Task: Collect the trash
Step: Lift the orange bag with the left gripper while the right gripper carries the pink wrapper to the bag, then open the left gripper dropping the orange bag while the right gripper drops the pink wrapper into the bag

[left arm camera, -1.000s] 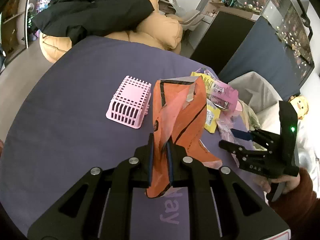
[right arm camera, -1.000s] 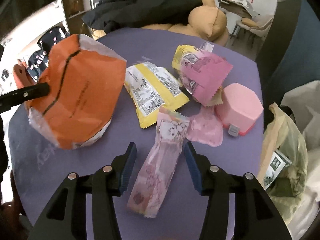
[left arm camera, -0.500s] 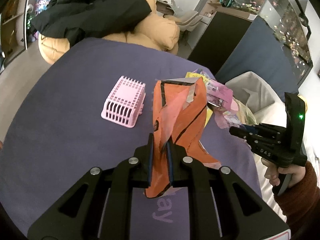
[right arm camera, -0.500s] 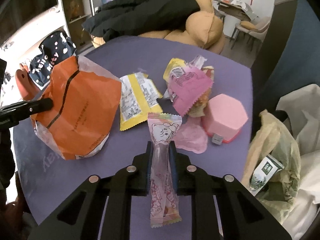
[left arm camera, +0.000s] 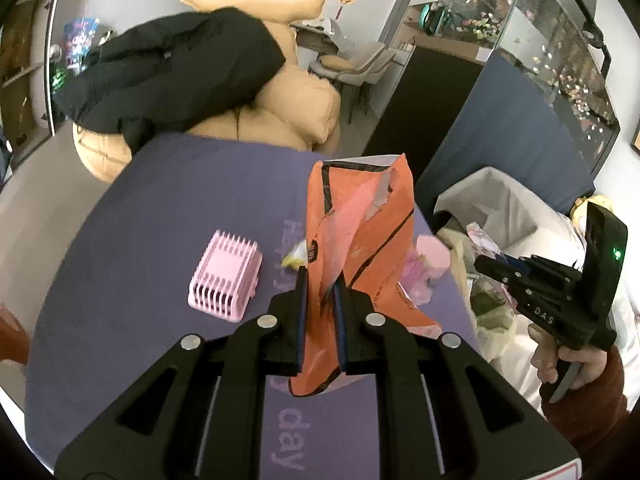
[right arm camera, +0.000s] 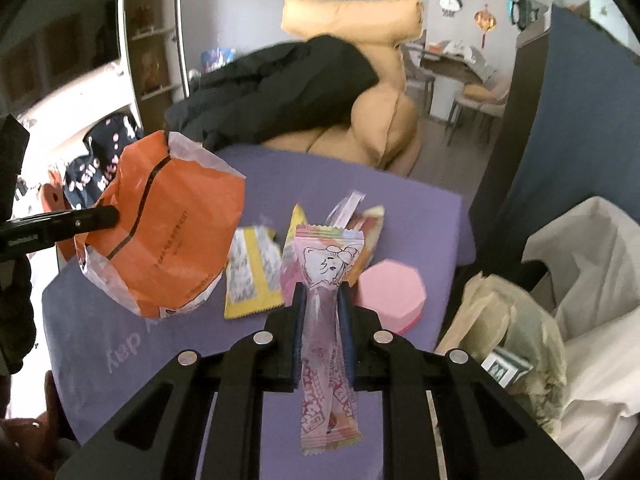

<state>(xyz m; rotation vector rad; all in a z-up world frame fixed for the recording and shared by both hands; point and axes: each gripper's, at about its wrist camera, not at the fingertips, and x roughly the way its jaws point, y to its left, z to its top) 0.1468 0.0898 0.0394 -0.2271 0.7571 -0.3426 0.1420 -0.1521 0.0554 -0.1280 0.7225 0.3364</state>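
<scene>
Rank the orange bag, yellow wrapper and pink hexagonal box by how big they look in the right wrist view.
1. orange bag, though held up nearer the camera
2. yellow wrapper and pink hexagonal box: too alike to rank

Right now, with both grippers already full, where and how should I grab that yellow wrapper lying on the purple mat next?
Grip the yellow wrapper by its near crimped bottom edge, coming from above and the near side. It lies flat on the purple mat, so only a thin edge offers a pinch. That near edge looks free, while its right side tucks under the pink wrappers.
</scene>
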